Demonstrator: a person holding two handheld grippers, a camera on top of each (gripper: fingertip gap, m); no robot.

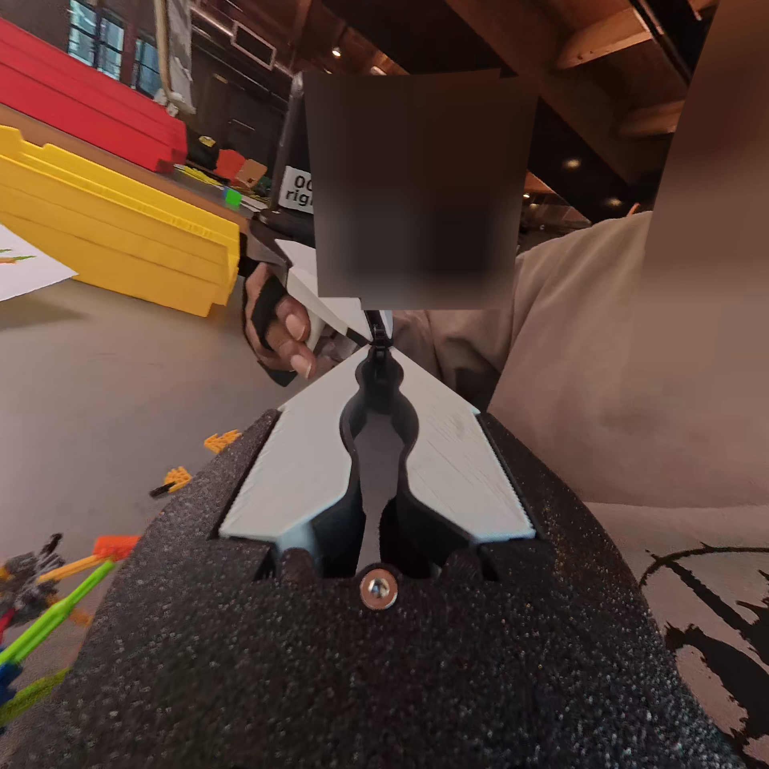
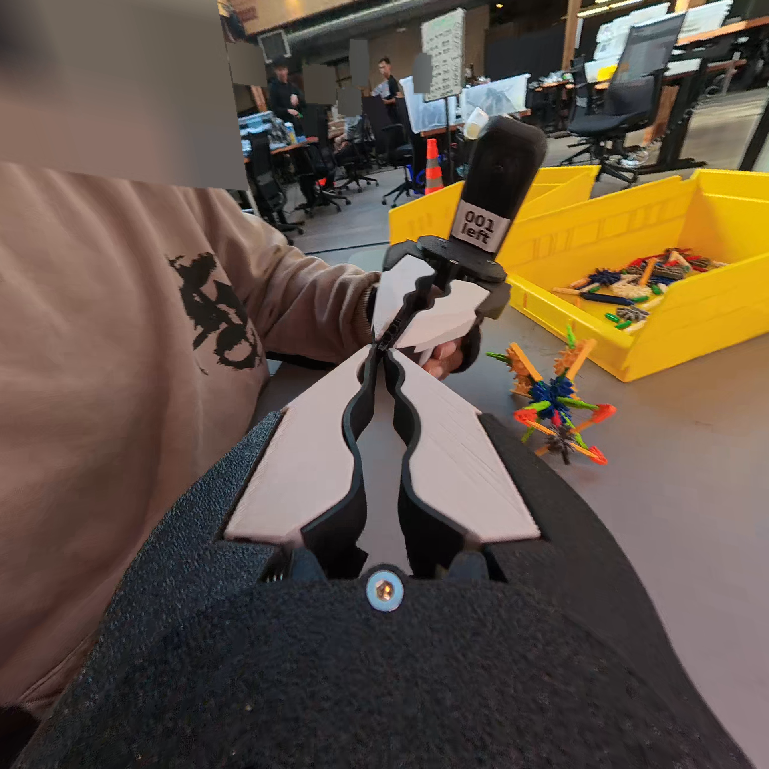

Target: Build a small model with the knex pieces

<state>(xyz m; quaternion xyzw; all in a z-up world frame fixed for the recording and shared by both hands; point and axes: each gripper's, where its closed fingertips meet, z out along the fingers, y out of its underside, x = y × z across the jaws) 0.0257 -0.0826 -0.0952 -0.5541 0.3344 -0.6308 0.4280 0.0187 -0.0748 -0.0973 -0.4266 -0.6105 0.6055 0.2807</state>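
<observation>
Grey worktop (image 2: 666, 520): beside the yellow bin (image 2: 649, 333) stands a spiky rod-and-connector model (image 2: 557, 408). Left of that model, left gripper (image 1: 378, 353) and right gripper (image 2: 380, 348) meet tip to tip, jaws of both clenched on one small black piece (image 1: 378, 333).

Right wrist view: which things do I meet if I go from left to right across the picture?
Beige sweatshirt → right gripper, tip to tip with the left gripper, both on a small black piece → colourful rod-and-connector model → yellow bin of loose parts.
</observation>
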